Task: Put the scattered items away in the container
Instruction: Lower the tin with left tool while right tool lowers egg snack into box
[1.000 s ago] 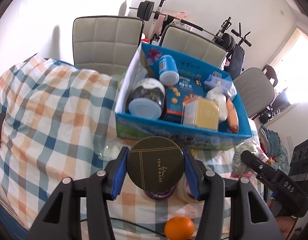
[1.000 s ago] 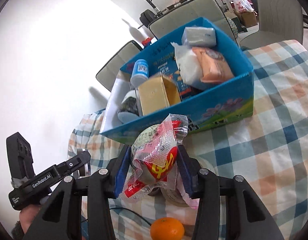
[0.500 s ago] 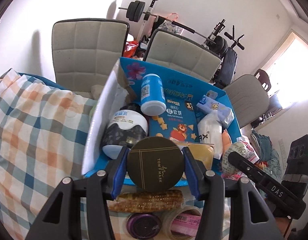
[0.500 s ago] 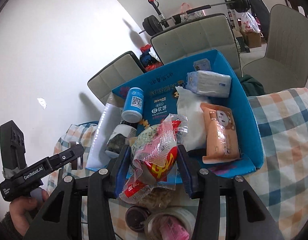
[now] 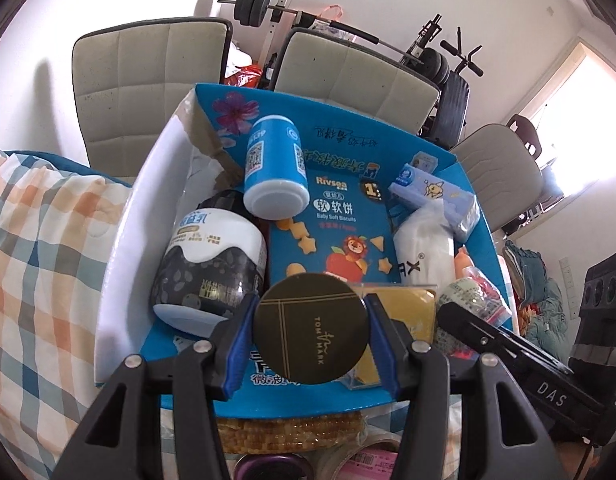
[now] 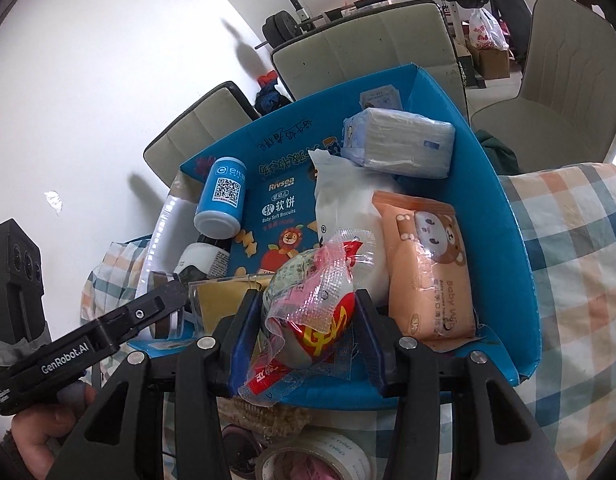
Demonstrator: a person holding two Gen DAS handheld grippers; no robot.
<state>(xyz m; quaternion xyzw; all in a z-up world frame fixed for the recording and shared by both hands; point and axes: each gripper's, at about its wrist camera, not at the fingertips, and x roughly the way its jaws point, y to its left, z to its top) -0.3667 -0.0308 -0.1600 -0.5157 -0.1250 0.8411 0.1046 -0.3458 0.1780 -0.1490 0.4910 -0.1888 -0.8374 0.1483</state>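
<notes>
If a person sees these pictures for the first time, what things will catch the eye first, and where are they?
The open blue cardboard box fills the middle, crowded with packets and bottles. In front, the left hand-held gripper clamps a round dark tin with gold lines above the box's near edge. Beside it, the right hand-held gripper grips a crinkled clear-wrapped snack ball with red print.

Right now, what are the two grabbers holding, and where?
Left gripper clamps the round dark Tom Mark tin by its rim. Right gripper squeezes the plastic-wrapped snack by its sides.
</notes>
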